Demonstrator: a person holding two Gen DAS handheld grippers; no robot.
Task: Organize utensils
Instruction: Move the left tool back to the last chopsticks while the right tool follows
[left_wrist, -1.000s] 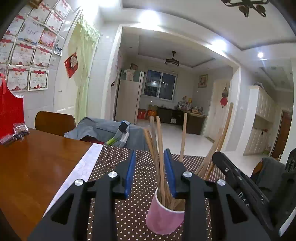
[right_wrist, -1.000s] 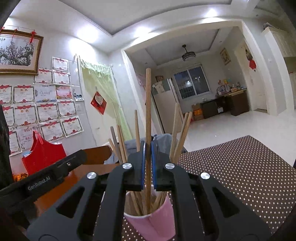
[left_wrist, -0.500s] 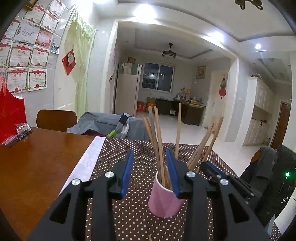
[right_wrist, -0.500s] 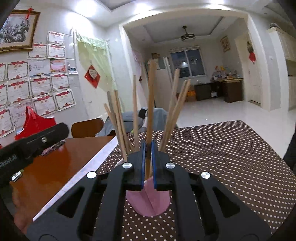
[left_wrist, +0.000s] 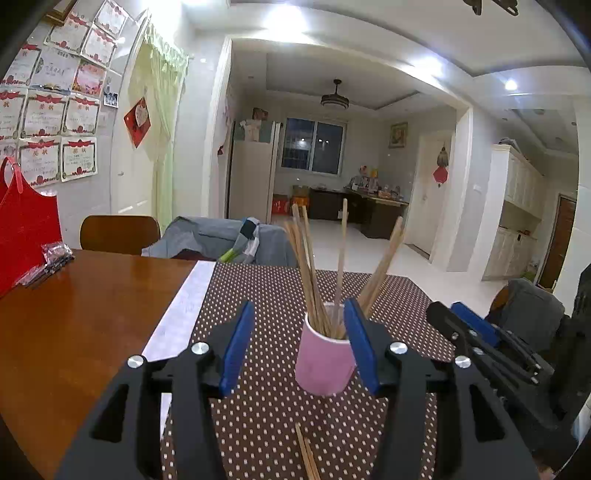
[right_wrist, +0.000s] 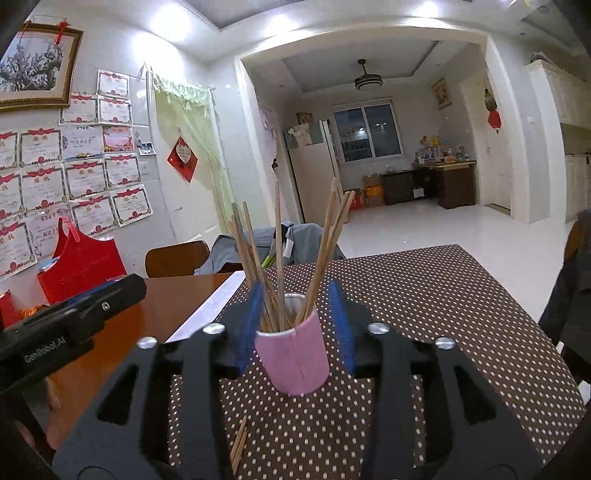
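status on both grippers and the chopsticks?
Left gripper open, empty. Right gripper open, empty. Chopsticks upright in pink cup; loose pair flat on the mat. Nothing blocking.

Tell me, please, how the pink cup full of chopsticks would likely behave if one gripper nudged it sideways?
The pink cup looks like thin paper, so probably light and easily slid or dented. The chopsticks stand tall and splay well above its rim, so it likely tips rather than slides far. The dotted tablecloth may add some grip, which favours tipping.
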